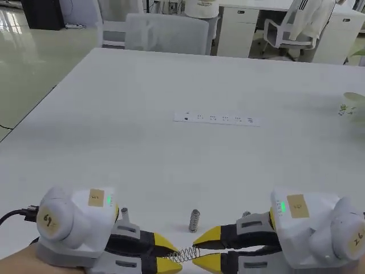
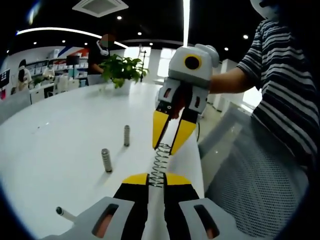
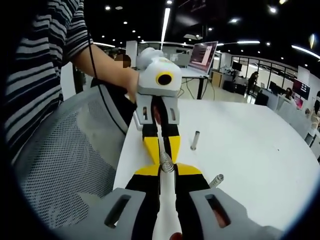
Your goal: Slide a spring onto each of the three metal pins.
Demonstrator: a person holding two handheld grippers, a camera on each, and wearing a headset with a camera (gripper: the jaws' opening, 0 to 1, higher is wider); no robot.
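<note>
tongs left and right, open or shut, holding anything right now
left tongs: closed on one end of the spring
right tongs: closed on the other end of the same spring

A: Bench finish?
B: Broad white bench [image 1: 171, 85]: smooth, satin, with lamp glare on it.
A: Metal parts?
B: Thin coiled wire spring [image 2: 159, 162]: bare bright metal. Short grey cylindrical pins [image 2: 126, 135]: duller metal.
A: Left gripper [image 3: 161, 161]?
B: Shell is glossy white plastic. Fingers [image 3: 151, 147] are smooth yellow at the tips, matt black behind.
A: Soft goods?
B: Grey chair back [image 3: 70, 165]: open mesh cloth. Black-and-white striped shirt [image 2: 280, 75]: soft knit.
</note>
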